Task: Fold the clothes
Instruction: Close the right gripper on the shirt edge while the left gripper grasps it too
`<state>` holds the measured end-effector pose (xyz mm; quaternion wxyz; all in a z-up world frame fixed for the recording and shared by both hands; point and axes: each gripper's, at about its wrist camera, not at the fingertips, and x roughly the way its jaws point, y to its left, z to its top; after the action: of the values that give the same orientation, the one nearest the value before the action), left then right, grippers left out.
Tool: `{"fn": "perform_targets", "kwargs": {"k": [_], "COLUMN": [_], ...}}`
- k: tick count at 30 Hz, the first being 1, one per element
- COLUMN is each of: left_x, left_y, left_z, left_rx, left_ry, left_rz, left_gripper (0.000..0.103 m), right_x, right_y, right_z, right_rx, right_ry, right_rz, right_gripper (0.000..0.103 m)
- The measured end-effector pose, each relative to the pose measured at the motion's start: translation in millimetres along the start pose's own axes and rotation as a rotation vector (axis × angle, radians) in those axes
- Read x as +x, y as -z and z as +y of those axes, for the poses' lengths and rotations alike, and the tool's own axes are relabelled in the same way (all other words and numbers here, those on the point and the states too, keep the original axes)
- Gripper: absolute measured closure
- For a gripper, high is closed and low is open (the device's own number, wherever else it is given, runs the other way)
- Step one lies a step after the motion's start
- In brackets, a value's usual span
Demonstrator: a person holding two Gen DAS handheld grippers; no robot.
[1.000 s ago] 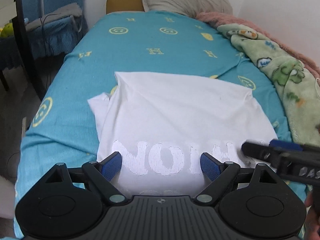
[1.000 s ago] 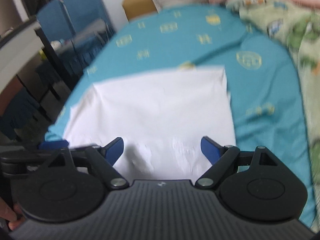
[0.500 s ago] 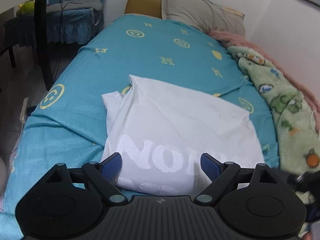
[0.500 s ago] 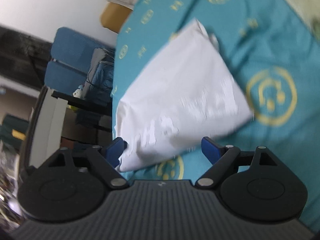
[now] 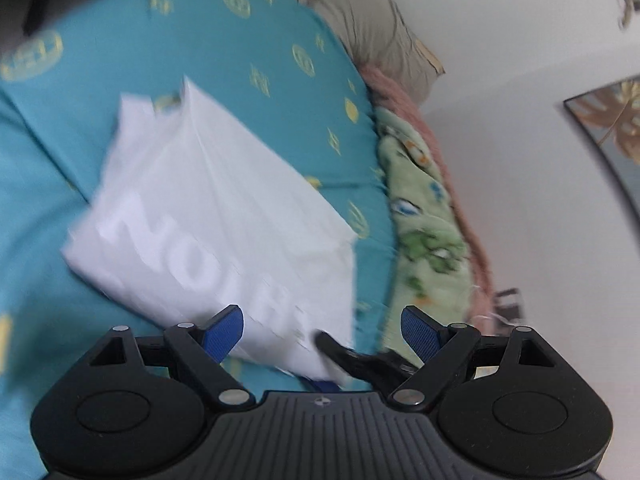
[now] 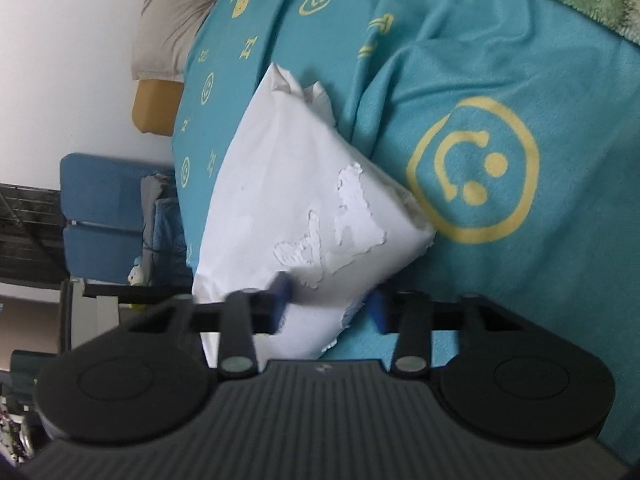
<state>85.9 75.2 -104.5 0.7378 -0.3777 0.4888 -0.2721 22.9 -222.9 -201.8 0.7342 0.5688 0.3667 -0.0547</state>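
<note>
I see my right gripper [image 6: 330, 306] closing its jaws over the near corner of the folded white T-shirt [image 6: 288, 200], which stretches lengthwise up the teal bedsheet [image 6: 520, 280], while my left gripper [image 5: 322, 334], fingers wide, hovers empty beside that same edge.

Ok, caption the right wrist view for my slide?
Right gripper closing its jaws on the near corner of a folded white shirt on the teal bedspread.
</note>
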Motion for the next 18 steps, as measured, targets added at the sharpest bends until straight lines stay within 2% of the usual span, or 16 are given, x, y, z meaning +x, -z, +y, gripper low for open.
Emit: {"fn": "perform_targets", "kwargs": {"k": [3, 7, 10, 12, 16, 18], "left_x": [15, 37, 58, 66, 57, 50], "left_y": [5, 12, 15, 12, 1, 0], "left_z": [5, 15, 28, 36, 54, 65], "left_rx": [-0.04, -0.117, -0.175, -0.203, -0.282, -0.354], "left_ry": [0.068, 0.136, 0.136, 0.105, 0.057, 0.07], "left_rz": [0.054, 0.111, 0.135, 0.112, -0.023, -0.069], "left_gripper": [0.015, 0.013, 0.013, 0.013, 0.015, 0.024], "right_x": [-5, -16, -21, -23, -27, -27], "right_y": [0, 0, -2, -4, -9, -12], "right_z": [7, 22, 31, 34, 33, 30], "right_rx": [-0.034, -0.084, -0.103, -0.11, -0.098, -0.073], "right_ry": [-0.028, -0.099, -0.157, -0.177, -0.193, -0.201], "right_rz": [-0.019, -0.049, -0.068, -0.079, -0.094, -0.093], "right_gripper": [0.085, 0.089, 0.09, 0.091, 0.091, 0.091]}}
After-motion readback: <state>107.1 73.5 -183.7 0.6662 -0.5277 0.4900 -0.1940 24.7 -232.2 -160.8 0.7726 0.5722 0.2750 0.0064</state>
